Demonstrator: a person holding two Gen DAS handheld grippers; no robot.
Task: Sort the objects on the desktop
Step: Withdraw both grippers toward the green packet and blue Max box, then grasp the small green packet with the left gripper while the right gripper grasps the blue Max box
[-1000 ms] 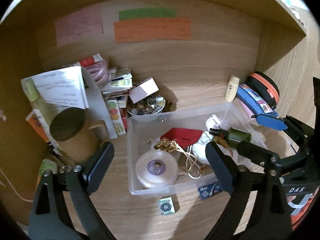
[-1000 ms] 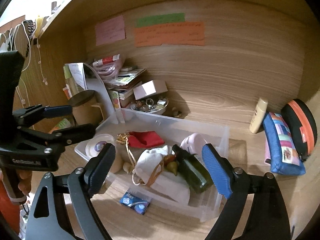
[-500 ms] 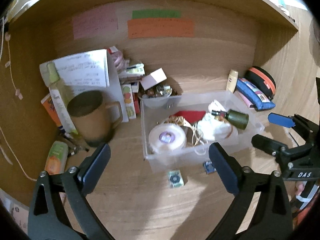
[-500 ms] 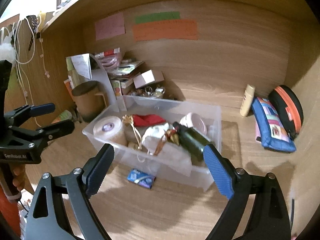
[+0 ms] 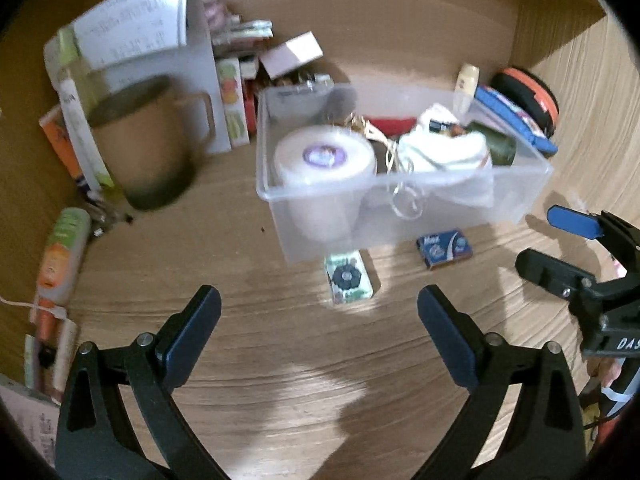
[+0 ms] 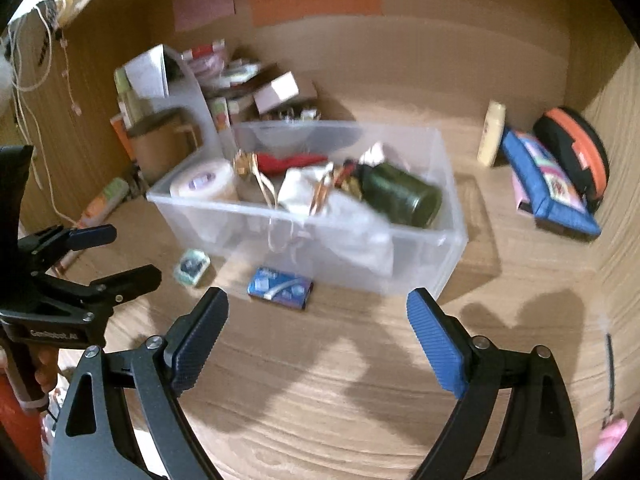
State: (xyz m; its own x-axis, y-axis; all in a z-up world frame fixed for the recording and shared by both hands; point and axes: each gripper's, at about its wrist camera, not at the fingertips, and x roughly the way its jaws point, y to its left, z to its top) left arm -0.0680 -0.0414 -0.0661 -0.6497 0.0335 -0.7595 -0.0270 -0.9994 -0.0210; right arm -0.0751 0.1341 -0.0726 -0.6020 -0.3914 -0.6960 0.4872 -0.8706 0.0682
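Observation:
A clear plastic bin (image 5: 516, 196) (image 6: 448, 236) stands on the wooden desk and holds a white tape roll (image 5: 324, 160) (image 6: 202, 184), a white cloth pouch (image 5: 444, 152), a red pouch (image 6: 288, 162) and a dark green bottle (image 6: 404, 200). A small blue packet (image 5: 444, 248) (image 6: 280, 288) and a small green-white packet (image 5: 349, 280) (image 6: 192, 266) lie on the desk in front of the bin. My left gripper (image 5: 318, 324) is open and empty, back from the packets. My right gripper (image 6: 318, 328) is open and empty, near the blue packet.
A brown mug (image 5: 148, 148), papers and boxes crowd the back left. A tube (image 5: 64, 256) lies at the left edge. A cream bottle (image 6: 492, 134), a blue pouch (image 6: 548, 180) and an orange-black case (image 6: 576, 152) sit at the back right.
Both grippers have pulled back and away from the bin, so it looks farther off. Both stay open and empty. The objects have not moved.

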